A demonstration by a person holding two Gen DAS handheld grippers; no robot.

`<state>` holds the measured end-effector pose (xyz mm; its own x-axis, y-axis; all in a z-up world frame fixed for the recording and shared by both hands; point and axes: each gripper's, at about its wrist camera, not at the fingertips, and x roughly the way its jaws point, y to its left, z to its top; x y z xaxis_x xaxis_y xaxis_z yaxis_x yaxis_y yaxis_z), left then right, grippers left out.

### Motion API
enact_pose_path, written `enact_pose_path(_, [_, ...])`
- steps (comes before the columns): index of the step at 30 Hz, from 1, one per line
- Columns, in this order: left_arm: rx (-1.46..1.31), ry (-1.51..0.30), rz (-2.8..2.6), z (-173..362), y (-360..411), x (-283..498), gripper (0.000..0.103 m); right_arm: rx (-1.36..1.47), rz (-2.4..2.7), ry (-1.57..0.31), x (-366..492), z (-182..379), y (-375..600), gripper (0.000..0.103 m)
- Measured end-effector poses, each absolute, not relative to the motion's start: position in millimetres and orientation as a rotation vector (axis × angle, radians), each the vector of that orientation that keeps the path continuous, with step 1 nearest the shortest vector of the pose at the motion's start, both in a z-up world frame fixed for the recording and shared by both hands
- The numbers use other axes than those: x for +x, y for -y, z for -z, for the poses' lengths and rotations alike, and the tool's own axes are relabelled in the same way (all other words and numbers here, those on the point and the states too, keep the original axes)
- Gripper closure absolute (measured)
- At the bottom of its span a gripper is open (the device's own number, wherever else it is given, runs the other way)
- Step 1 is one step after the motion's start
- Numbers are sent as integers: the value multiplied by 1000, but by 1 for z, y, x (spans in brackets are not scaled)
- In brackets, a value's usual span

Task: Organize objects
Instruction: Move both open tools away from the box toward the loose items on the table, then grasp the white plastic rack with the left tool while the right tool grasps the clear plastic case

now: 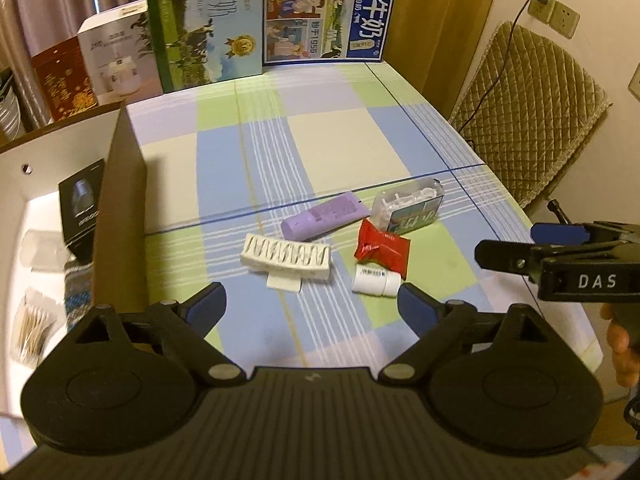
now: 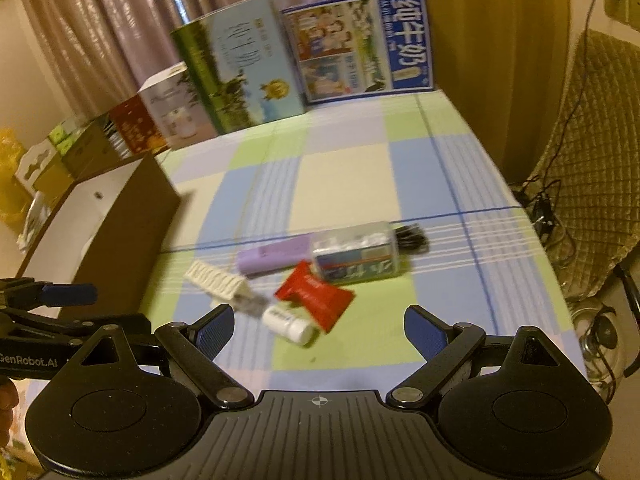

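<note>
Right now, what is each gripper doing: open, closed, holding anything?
Left gripper: open, empty, above the white hair clip.
Right gripper: open, empty, above the small white bottle.

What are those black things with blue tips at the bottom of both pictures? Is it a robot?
Not a robot. A person holds two grabbing tools, one in each hand, each with a camera on it. One picture looks out from the left gripper, the other from the right gripper. Both are open and hold nothing. On the checked tablecloth lie a white hair clip, a purple tube, a red packet, a small white bottle and a clear box. A brown box with things inside stands at the left.
</note>
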<state>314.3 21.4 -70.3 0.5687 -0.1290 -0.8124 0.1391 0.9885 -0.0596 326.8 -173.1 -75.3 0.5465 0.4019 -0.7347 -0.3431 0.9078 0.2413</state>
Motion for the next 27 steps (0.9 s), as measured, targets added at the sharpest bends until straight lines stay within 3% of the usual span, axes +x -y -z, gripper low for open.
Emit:
enact_pose_path(5, [44,-961,157,84,-15,335,12,74,-416,-875,341,82,181,6])
enact_pose_path(27, [128,-1061,185,150,-21,398,11,100,-352,-918,380,122,188,3])
